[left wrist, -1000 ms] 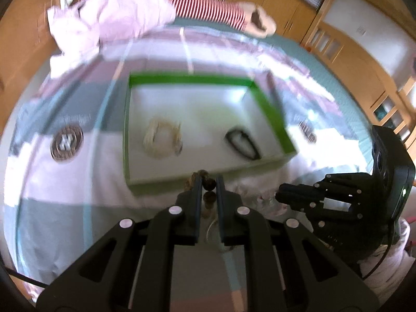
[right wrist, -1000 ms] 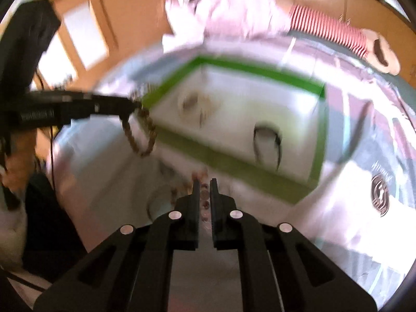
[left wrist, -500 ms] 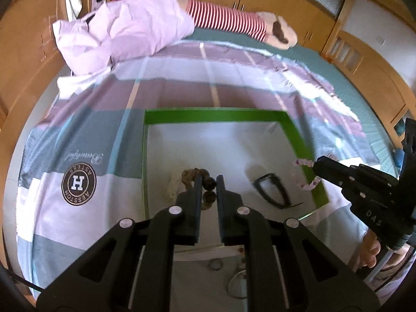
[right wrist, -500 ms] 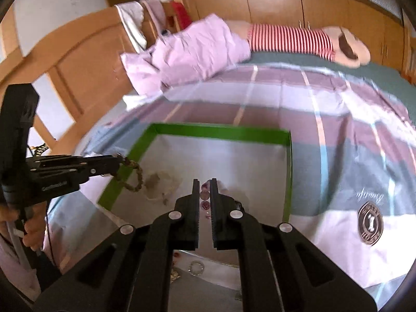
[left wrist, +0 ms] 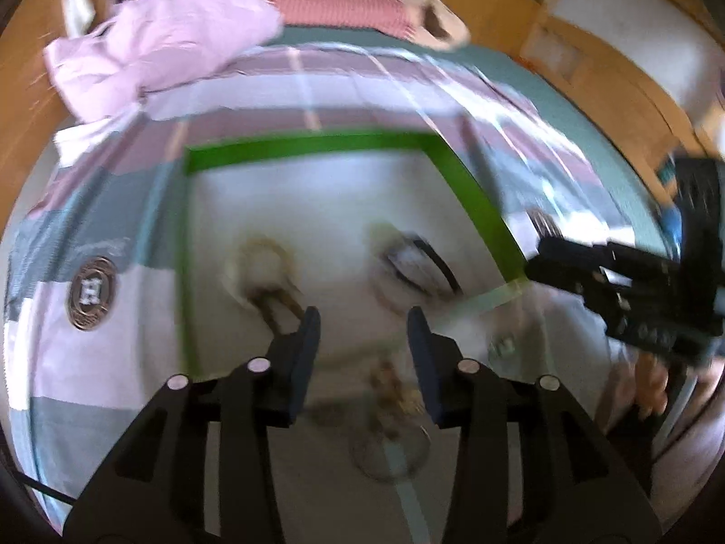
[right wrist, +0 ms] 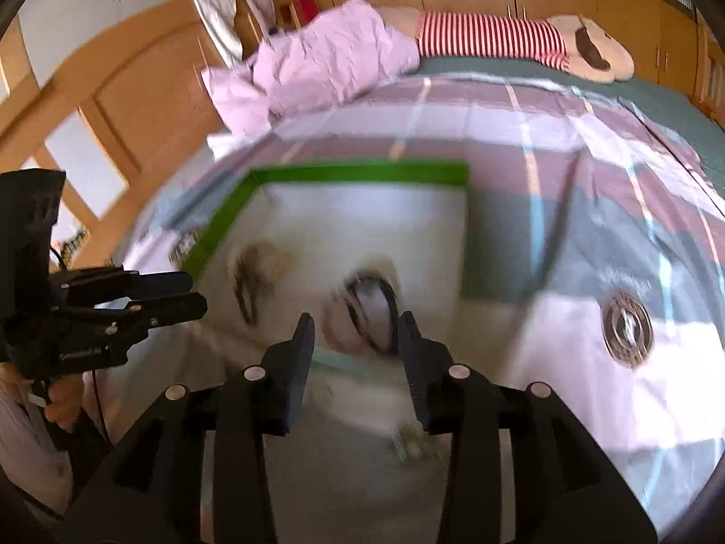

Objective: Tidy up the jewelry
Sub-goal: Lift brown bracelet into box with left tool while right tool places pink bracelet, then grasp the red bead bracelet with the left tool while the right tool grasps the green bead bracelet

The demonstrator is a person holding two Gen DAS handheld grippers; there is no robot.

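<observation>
A white tray with a green rim (left wrist: 317, 147) (right wrist: 362, 172) lies on the bed. My left gripper (left wrist: 362, 322) (right wrist: 197, 292) hangs over the tray's near left part, its jaws opening with nothing between them. Just beyond its left finger a brown bead bracelet (left wrist: 276, 299) (right wrist: 247, 290) lies against a pale bracelet (left wrist: 258, 263). My right gripper (right wrist: 355, 324) (left wrist: 539, 267) is over the tray's near right part, jaws also opening and pressing on nothing. Under its gap a pink bead bracelet (right wrist: 340, 322) rests by a black loop (right wrist: 376, 308) (left wrist: 435, 263). Both views are blurred.
Loose jewellery (left wrist: 389, 390) and a thin ring (left wrist: 389, 453) lie on the plaid bedcover in front of the tray. A pink crumpled cloth (right wrist: 326, 63) and a striped plush toy (right wrist: 498, 41) sit at the far end. Wooden cupboards surround the bed.
Both grippers have gone from shut to open. The brown bracelet has left the left one and the pink bracelet the right one; both now lie in the tray. Both hands dipped closer.
</observation>
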